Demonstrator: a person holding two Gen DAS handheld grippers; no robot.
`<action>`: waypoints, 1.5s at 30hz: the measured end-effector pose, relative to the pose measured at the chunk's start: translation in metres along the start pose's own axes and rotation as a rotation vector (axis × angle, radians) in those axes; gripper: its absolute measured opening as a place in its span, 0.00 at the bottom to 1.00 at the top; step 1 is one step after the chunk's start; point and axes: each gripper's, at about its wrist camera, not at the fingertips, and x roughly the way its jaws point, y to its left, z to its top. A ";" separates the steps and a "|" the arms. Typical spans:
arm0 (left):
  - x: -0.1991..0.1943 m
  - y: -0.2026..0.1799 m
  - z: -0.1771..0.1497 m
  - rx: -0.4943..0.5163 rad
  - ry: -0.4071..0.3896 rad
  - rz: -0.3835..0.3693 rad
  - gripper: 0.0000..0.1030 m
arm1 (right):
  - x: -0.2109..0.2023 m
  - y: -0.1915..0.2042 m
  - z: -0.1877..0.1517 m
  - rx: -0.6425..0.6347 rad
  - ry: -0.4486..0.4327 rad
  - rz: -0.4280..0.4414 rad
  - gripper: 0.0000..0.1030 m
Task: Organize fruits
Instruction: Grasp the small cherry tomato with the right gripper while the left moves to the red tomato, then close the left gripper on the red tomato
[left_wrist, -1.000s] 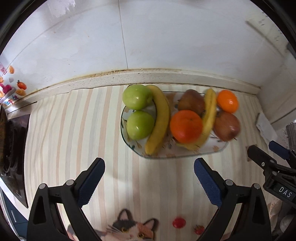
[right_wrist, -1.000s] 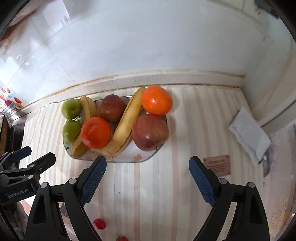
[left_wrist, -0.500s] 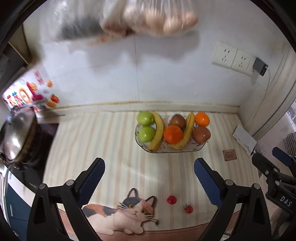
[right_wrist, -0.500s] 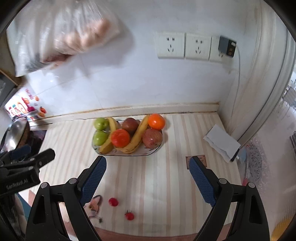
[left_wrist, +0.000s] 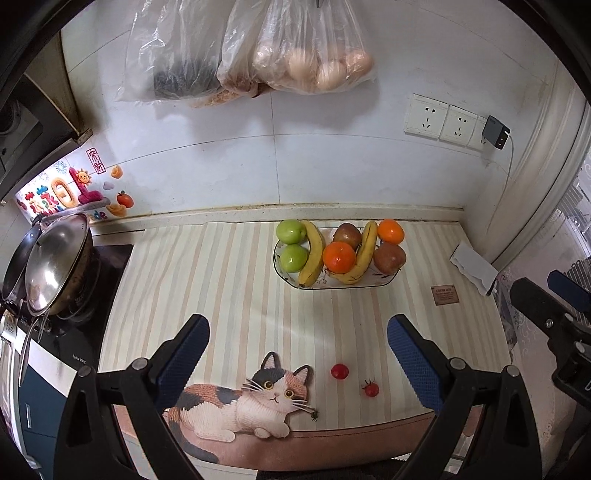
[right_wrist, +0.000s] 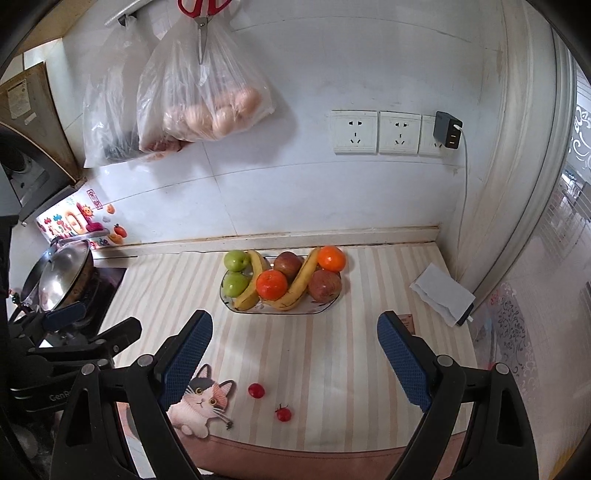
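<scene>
The fruit plate (left_wrist: 384, 284) sits at the centre right of the left wrist view, on the striped mat (left_wrist: 221, 280) near the back wall, and it is packed: two green apples (left_wrist: 291, 232) at its left end, a banana (left_wrist: 313, 254) beside them, an orange (left_wrist: 339, 257) in front, a second banana (left_wrist: 360, 258) curving behind it, two red-brown apples (left_wrist: 388, 257) and another orange (left_wrist: 390, 231) at the upper right. The plate's own surface is mostly hidden under the fruit; only its front rim and a bit of pattern show. Two cherry tomatoes (left_wrist: 339, 371) lie loose on the mat in the lower centre, well apart from the plate, beside a printed cat (left_wrist: 255, 402). The left gripper (left_wrist: 297, 354) and right gripper (right_wrist: 293, 354) both hang above the mat with jaws spread wide and nothing between them. In the upper part of the frame, plastic bags (right_wrist: 199, 107) hang on the wall; one holds eggs, the darker contents of the others are hard to make out. A lidded pan (left_wrist: 55, 266) at the left edge is partly cut off.
</scene>
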 end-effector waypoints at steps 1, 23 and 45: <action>0.000 0.000 -0.001 -0.002 0.001 -0.002 0.96 | 0.001 0.000 -0.001 0.001 0.002 0.002 0.90; 0.174 0.029 -0.061 -0.032 0.350 0.038 0.96 | 0.255 -0.024 -0.145 0.140 0.623 0.140 0.73; 0.234 -0.016 -0.100 0.142 0.470 -0.015 0.96 | 0.271 -0.004 -0.178 0.060 0.558 0.101 0.27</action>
